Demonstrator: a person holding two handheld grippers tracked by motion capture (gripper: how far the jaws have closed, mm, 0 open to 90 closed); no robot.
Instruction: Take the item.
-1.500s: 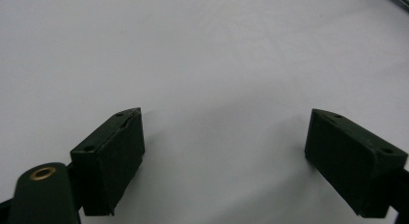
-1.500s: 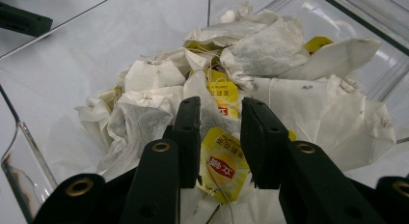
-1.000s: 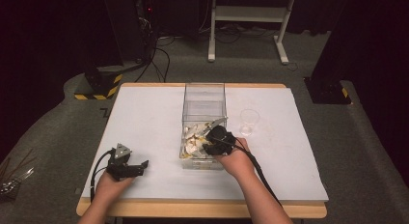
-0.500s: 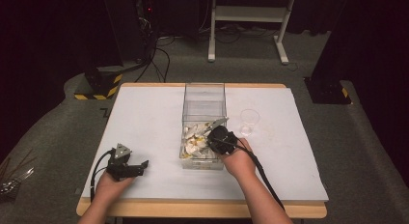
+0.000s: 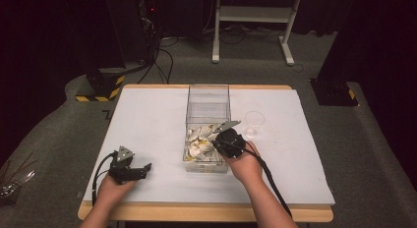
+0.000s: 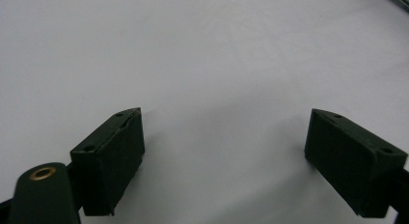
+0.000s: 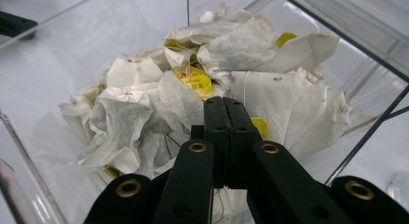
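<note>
Both grippers differ: right gripper [image 7: 224, 108], jaws just pressed together on a thin string or paper edge, sits in the clear box [image 5: 208, 98] with the tea bag pile [image 7: 202, 89] directly ahead; left gripper [image 6: 224, 151], jaws apart, rests far leftward
</note>
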